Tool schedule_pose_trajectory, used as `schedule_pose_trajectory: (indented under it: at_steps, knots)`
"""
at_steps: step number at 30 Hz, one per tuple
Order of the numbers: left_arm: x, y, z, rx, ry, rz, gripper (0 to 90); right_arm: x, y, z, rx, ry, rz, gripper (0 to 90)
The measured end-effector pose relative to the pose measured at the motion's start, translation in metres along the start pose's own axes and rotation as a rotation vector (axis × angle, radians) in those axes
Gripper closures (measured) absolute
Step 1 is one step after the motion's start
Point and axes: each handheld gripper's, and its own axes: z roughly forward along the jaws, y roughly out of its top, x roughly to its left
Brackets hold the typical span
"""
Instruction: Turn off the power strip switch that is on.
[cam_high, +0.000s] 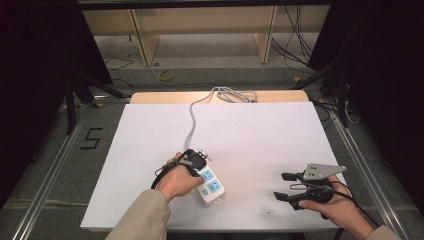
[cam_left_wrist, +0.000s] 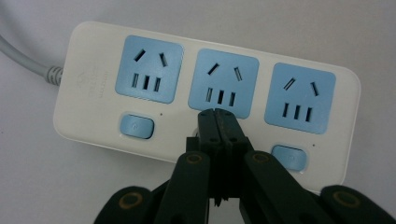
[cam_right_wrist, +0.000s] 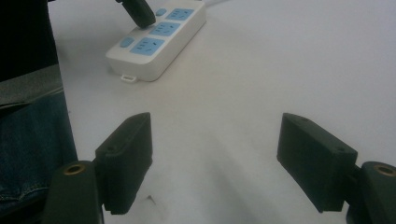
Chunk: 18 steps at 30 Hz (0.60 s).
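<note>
High view: one white power strip (cam_high: 210, 186) lies on the tabletop (cam_high: 250, 135), under the left hand-held gripper (cam_high: 196, 161); the right hand-held gripper (cam_high: 286, 186) rests well apart. Left gripper view: its jaws are pressed together, tips at the strip's middle one of three blue sockets (cam_left_wrist: 223, 84), between two blue buttons (cam_left_wrist: 137, 127). Right gripper view: jaws spread wide with nothing between them, the strip farther off.

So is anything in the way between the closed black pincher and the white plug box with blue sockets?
Nothing visible. The shut left gripper is right over the white power strip with blue sockets, its tips at the middle socket's lower edge, where the middle switch would be. The open right gripper sits apart on the white table.
</note>
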Motion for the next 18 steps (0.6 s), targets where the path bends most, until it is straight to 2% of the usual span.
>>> schedule_pose_trajectory:
  at_steps: [18]
  knots:
    - [0.0029,-0.0001,-0.0002,-0.002,-0.021,-0.011,89.8,0.0002,0.0001,0.0000,0.000,-0.002,0.000,27.1]
